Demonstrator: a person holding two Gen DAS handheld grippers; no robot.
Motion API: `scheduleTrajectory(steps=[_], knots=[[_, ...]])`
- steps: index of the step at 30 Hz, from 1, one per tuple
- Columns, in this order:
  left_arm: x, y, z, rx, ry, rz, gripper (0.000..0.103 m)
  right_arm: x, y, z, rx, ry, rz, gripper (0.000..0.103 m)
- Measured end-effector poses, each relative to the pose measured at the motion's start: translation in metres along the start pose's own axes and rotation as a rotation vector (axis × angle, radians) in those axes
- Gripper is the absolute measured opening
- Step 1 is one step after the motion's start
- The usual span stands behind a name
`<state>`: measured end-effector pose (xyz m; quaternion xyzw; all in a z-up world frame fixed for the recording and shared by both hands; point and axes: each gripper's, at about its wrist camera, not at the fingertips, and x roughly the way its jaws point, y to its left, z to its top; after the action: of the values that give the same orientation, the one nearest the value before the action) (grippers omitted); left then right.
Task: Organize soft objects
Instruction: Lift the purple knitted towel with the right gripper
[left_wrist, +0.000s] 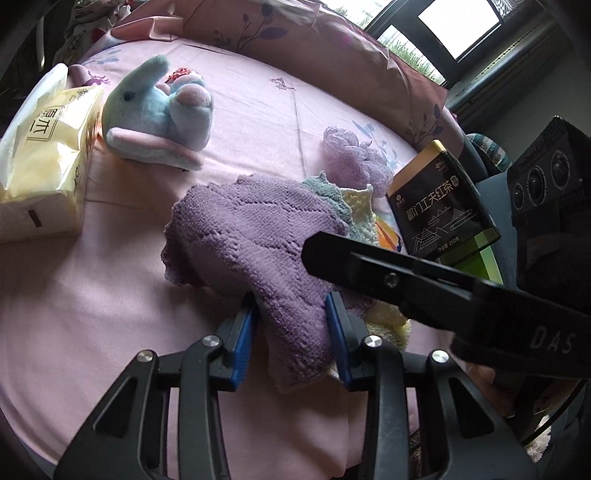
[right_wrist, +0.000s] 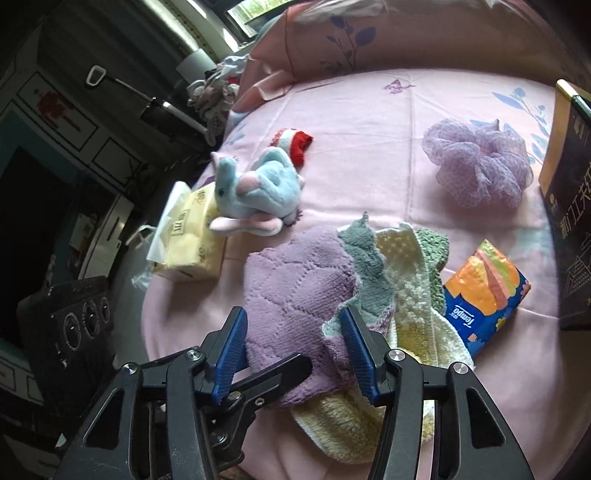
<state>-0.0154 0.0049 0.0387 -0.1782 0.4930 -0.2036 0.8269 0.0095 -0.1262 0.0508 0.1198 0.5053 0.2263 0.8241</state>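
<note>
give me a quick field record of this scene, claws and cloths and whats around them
surface: pink bedsheet
left claw: blue pads pinch a corner of the purple knitted cloth
right claw: straddles the same cloth's edge, grip unclear
cloth pile: purple on top, then grey-green cloth, cream knitted cloth
plush: blue and pink stuffed toy, beside yellow tissue pack
other: lilac mesh bath puff, blue and orange tissue packet, black tea tin
</note>
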Motion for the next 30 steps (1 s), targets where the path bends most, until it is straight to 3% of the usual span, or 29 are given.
scheduleTrajectory(steps=[2, 7, 11, 13, 15, 20, 28, 30], knots=[[0.001, 0.001, 0.000, -0.015, 0.006, -0.012, 0.035, 0.000, -0.005, 0.001, 0.008, -0.014, -0.067, 0.056], [-0.001, 0.000, 0.000, -0.011, -0.004, -0.020, 0.034, 0.001, -0.006, 0.002, 0.003, 0.011, 0.031, 0.056], [-0.002, -0.003, -0.001, 0.000, -0.014, -0.027, 0.034, 0.015, -0.005, 0.000, 0.002, 0.048, 0.036, 0.056], [-0.003, -0.006, -0.002, 0.010, -0.027, -0.026, 0.034, 0.017, -0.008, -0.001, 0.036, 0.058, 0.059, 0.043], [-0.008, -0.011, -0.003, 0.025, -0.051, -0.028, 0.034, 0.010, -0.005, -0.001, 0.036, 0.042, 0.097, 0.037], [-0.035, -0.022, -0.003, 0.062, -0.155, -0.059, 0.034, -0.019, 0.008, -0.001, -0.003, -0.045, 0.144, 0.034], [-0.069, -0.047, -0.003, 0.148, -0.290, -0.047, 0.038, -0.067, 0.025, -0.004, -0.070, -0.187, 0.134, 0.034], [-0.075, -0.052, -0.002, 0.148, -0.309, -0.047, 0.038, -0.076, 0.026, -0.005, -0.081, -0.211, 0.153, 0.027]])
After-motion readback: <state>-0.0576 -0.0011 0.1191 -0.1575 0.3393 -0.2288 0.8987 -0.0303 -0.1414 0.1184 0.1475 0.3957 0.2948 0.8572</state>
